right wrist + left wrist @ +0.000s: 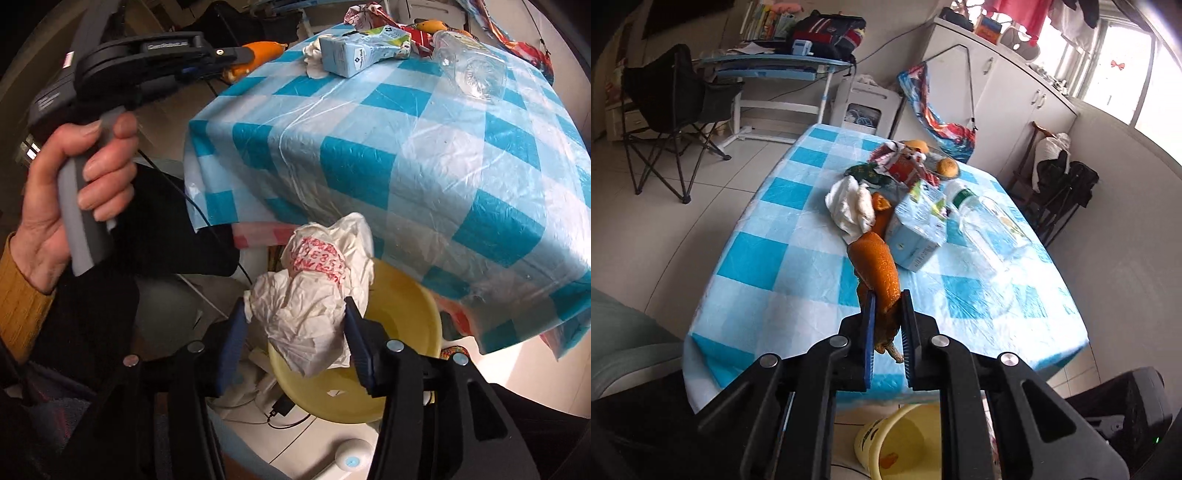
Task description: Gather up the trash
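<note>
My left gripper (888,314) is shut on an orange peel (877,269) and holds it above the near edge of the blue-checked table (768,266). My right gripper (295,325) is shut on a crumpled white plastic bag with red print (314,295), held just above the yellow bucket (402,332) on the floor below the table edge. The bucket also shows in the left wrist view (886,443). On the table lie a white tissue wad (849,206), a light blue carton (916,232), a clear plastic bottle (990,225) and a red wrapper (905,162).
Oranges (947,167) sit at the table's far end. A black folding chair (665,110) and a desk (768,66) stand at far left, white cabinets (997,92) at right. Cables and a small white device (351,459) lie on the floor by the bucket.
</note>
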The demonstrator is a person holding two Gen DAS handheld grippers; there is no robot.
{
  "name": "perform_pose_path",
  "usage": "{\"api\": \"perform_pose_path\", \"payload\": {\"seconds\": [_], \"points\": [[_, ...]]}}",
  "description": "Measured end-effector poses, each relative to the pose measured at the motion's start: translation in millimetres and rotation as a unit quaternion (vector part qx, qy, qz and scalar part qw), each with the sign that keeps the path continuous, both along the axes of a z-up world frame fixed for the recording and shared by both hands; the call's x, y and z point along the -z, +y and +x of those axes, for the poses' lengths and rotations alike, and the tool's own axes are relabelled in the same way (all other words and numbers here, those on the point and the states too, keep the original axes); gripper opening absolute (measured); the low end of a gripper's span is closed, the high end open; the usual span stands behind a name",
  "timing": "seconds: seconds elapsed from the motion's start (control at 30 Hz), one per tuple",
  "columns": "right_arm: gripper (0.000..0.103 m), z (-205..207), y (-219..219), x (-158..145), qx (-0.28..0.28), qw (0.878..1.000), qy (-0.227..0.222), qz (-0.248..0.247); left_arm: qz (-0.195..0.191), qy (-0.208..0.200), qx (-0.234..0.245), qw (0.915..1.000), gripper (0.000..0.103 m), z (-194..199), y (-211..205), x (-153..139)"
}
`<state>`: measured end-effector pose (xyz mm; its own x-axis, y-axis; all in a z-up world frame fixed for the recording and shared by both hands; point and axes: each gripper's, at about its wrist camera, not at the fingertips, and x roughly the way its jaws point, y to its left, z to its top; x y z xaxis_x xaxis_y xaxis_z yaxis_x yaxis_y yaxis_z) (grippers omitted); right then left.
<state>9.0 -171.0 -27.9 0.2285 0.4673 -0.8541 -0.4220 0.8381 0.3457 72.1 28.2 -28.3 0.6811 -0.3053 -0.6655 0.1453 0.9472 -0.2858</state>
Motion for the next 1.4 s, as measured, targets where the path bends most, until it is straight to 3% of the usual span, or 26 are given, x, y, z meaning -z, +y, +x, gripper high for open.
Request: {"api": "perform_pose_path", "payload": {"seconds": [0.1,0.2,0.3,0.47,0.53,0.67,0.93,1.03,1.4], "points": [[0.061,7.4,-21.9,-7.1,0.056,0.998,-0.003,0.031,-0.006,0.021,0.036,0.9991,0.012,-18.6,-11.6,7.0],[0.061,14.5,-44.8,-14.5,0.106,0.992,-0.009,0.071,-0.009,0.047,0.072,0.9962,0.012,-38.3,-25.6,17.5],[0.062,16.9,-61.3,-19.1,0.138,0.987,-0.017,0.082,0.004,0.082,0.140,0.9868,0.012,-56.7,-50.7,30.2],[0.067,30.8,-69.6,-37.3,0.154,0.984,-0.057,0.069,0.101,0.130,0.233,0.9584,0.015,-80.6,-99.6,60.5],[0.067,41.5,-70.5,-44.3,0.155,0.983,-0.073,0.062,0.119,0.125,0.234,0.9568,0.018,-83.2,-104.7,62.6],[0.068,66.4,-62.7,-44.5,0.144,0.985,-0.090,0.040,0.111,0.098,0.198,0.9690,0.041,-76.9,-92.7,54.0],[0.068,93.8,-40.5,-42.0,0.091,0.989,-0.116,0.002,0.058,0.082,0.095,0.9904,0.048,-48.4,-53.5,40.9],[0.068,106.3,-26.6,-37.6,0.064,0.990,-0.122,-0.008,0.054,0.070,0.067,0.9938,0.053,-43.5,-45.6,37.2],[0.071,186.5,11.5,-9.0,-0.029,0.986,-0.137,-0.086,0.036,0.073,0.025,0.9964,0.057,-35.5,-30.2,37.6]]}}
